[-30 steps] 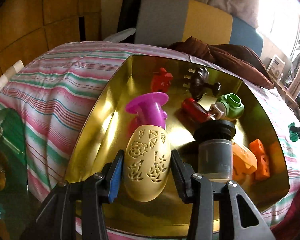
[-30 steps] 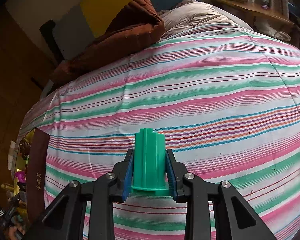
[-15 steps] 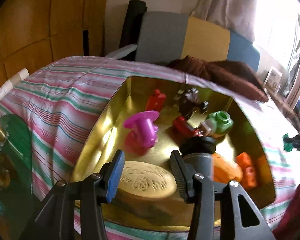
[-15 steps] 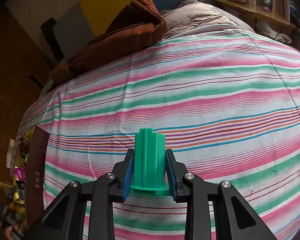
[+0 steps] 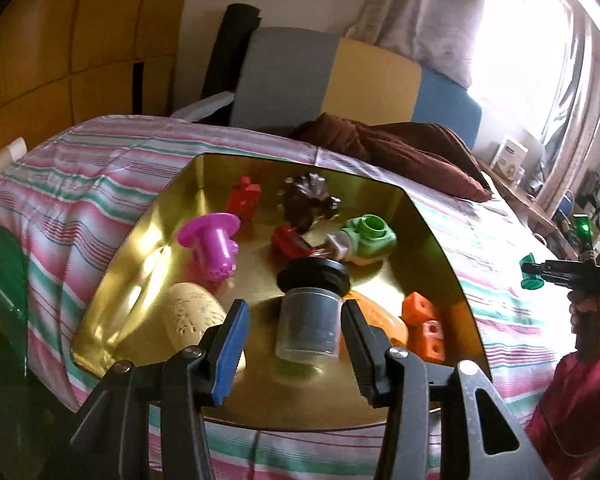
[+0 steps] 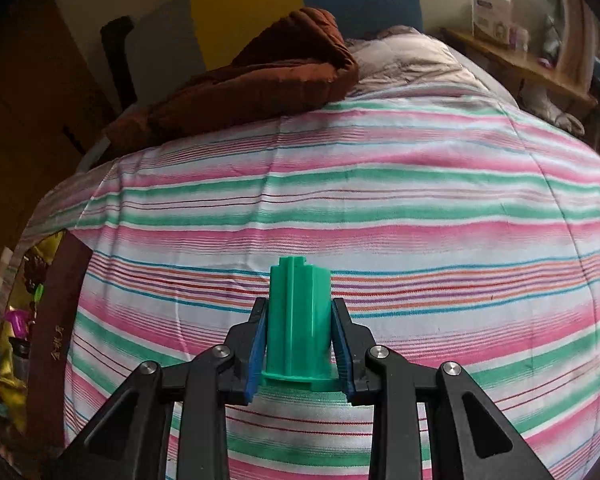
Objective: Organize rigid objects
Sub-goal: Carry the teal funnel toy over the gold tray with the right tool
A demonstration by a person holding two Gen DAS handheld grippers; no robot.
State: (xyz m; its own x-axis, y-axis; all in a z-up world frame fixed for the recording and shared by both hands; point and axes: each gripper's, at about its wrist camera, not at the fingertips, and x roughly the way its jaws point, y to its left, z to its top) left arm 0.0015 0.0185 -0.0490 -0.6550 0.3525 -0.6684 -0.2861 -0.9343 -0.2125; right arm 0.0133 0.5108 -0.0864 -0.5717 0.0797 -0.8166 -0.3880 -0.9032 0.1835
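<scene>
Cream egg (image 5: 192, 316) dropped in tin (image 5: 432, 240) — two orange blocks (image 5: 424, 332), one jar (image 5: 310, 320).

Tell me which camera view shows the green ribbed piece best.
The right wrist view: the green ribbed piece fills the centre, clamped upright in the right gripper over the striped cover. The left wrist view shows it only small at the far right edge.

The left gripper (image 5: 294, 354) hangs empty above a gold tin (image 5: 432, 240) holding a cream egg (image 5: 192, 314), jar (image 5: 308, 320) and toys.
</scene>
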